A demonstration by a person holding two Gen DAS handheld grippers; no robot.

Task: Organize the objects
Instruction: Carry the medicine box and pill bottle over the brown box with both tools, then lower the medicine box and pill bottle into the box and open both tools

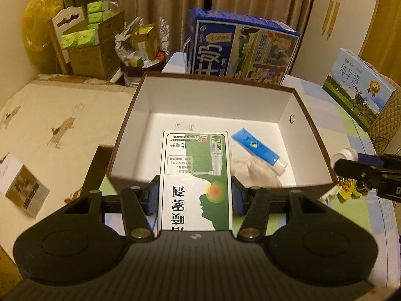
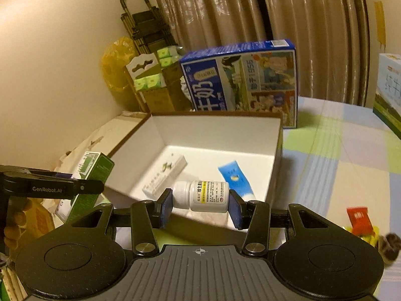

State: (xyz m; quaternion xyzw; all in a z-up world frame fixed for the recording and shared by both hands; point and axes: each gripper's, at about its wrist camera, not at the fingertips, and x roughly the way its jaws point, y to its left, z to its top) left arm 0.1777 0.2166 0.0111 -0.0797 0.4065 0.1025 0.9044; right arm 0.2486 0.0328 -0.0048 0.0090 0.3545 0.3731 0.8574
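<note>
My left tool pinches a green-and-white spray carton between its blue pads; the carton's near end is cut off behind the tool's body at the bottom centre of the left view, and its print reads upside down to me. Its long axis runs straight away from me, its far end reaching over the near wall of the open white-lined box that fills the middle of the frame. The carton hides part of the box floor and the near edge of a pale cloth lying there.

My right tool pinches a white pill bottle by its ends, cap toward the left pad, so its long axis lies across the frame, level, just above the box's near edge. Its label is too small to read in full. Behind it, a blue tube lies on the box floor, its lower end hidden by the bottle and pad; it slants from upper left to lower right. A long white carton slants along the floor at centre left, its print blurred.

Most of the far floor of the box is bare. To the right of the box the checked cloth of the desk lies open, with a red packet near the lower right edge. A blue milk carton stands close behind the far wall.
</note>
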